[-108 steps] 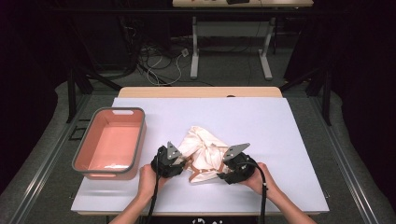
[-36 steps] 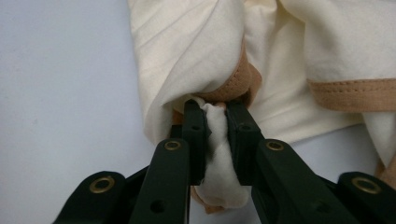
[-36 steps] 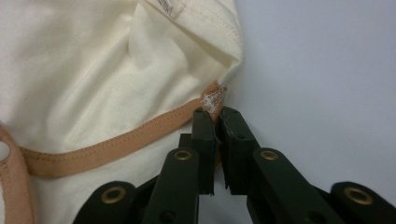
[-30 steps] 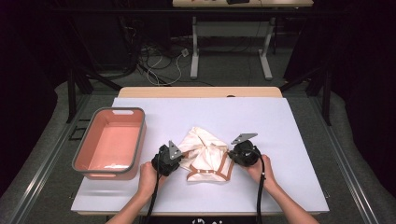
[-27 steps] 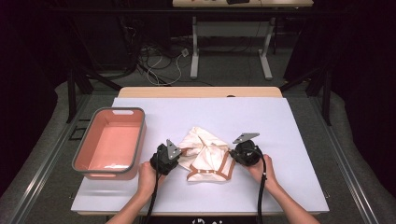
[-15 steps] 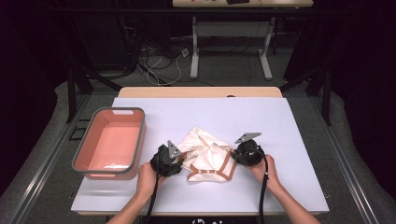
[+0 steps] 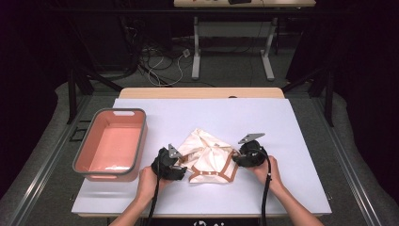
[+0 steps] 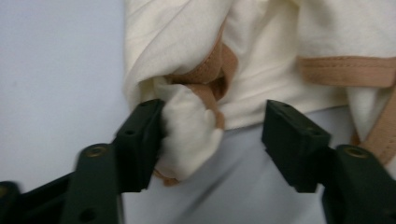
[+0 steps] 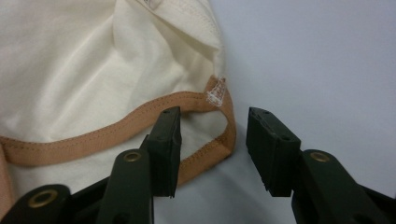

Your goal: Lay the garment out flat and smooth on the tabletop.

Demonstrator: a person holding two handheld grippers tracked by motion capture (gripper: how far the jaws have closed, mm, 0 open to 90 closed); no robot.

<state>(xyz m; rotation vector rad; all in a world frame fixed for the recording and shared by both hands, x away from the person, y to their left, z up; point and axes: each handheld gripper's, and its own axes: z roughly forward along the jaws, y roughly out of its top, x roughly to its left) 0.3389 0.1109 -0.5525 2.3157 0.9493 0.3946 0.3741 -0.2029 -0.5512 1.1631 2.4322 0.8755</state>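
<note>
I have a cream cloth with tan edging lying crumpled on the white table, a little nearer my edge than the middle. The pink tub sits well to the left of the cloth, apart from it.

My left tongs are at the cloth's left edge. Seen from the left tongs' own camera, the jaws stand wide apart. A bunched lump of the cloth lies between them, pressed against one jaw, while the other jaw stands clear of it with bare table in the gap. So these tongs have not closed on anything; the lump only leans on one side. The tan edging runs across the cloth just beyond that lump.

My right tongs are at the cloth's right edge. In their own camera the jaws are about half open. One jaw sits over the cloth. A loop of the tan edging pokes into the gap, and the other jaw is over bare table beside the cloth. Nothing is pinched here either.

Both of my hands rest on the table on the near side of the cloth.
</note>
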